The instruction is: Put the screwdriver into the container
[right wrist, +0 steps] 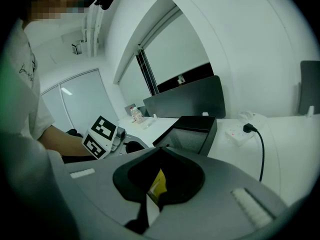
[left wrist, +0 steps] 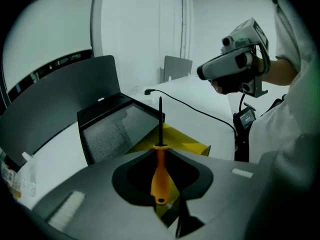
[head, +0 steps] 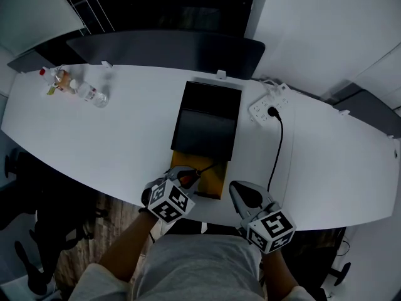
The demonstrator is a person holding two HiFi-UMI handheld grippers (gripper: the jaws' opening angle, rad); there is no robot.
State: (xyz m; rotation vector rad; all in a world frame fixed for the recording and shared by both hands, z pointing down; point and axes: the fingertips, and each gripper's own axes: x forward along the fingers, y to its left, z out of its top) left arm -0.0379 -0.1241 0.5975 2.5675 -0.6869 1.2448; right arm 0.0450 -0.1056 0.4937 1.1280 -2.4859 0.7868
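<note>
Screwdriver (left wrist: 160,176): orange plastic handle, thin black steel shaft. Judged light and rigid, not fragile. The smooth, tapering handle looks liable to slip or pivot under a loose hold.

Best hold: mid-handle at the thick part, across the long axis. That is where it is held now.

Left hand-held gripper (head: 182,177): jaws closed on the handle, with the butt end towards the camera and the shaft running out past the fingertips.

Location: near edge of the white table (head: 125,137), at 6 o'clock of the black container (head: 182,115) and over the yellow box (head: 210,182) that lies against the container's near side. Whether the tip touches the yellow box cannot be told.

Orientation: in the head view the long axis runs handle-low to tip-high, with the tip towards about 2 o'clock. In the left gripper view the shaft lies in line with the jaws and points at 12 o'clock.

Right hand-held gripper (head: 240,192): jaws together and holding nothing. It sits at 3 o'clock of the left one, apart from the screwdriver.

Handling note: the shaft outreaches the jaws, so the tip would probably enter the container first, and the walls could catch it.
</note>
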